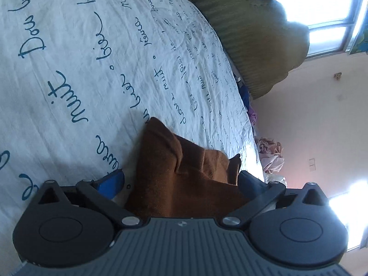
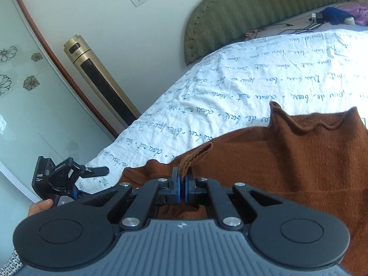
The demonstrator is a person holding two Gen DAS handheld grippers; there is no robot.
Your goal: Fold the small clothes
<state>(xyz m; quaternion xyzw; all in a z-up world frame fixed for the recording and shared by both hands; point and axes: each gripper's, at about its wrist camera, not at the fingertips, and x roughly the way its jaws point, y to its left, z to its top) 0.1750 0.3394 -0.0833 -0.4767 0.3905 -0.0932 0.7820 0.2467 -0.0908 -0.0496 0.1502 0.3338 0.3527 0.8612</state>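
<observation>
A brown knit garment [image 2: 287, 161] lies rumpled on a white bedsheet with blue handwriting [image 2: 253, 80]. In the right wrist view my right gripper [image 2: 182, 184] is shut on a folded edge of the garment, which sticks up between the blue pads. In the left wrist view my left gripper [image 1: 181, 179] stands wide open, with the brown garment [image 1: 184, 184] bunched between its blue pads [image 1: 111, 181]. A strip of sheet shows between the left pad and the cloth. The left gripper's body [image 2: 59, 177] appears at the left of the right wrist view, held by a hand [image 2: 40, 207].
A green padded headboard [image 2: 253, 11] runs along the bed's far end. A gold tower fan [image 2: 99, 80] and a glass door with flower prints [image 2: 27, 80] stand left of the bed. Cables and blue and purple clothes [image 2: 335, 15] lie by the headboard. Pink clothes [image 1: 271, 154] are piled beyond the bed edge.
</observation>
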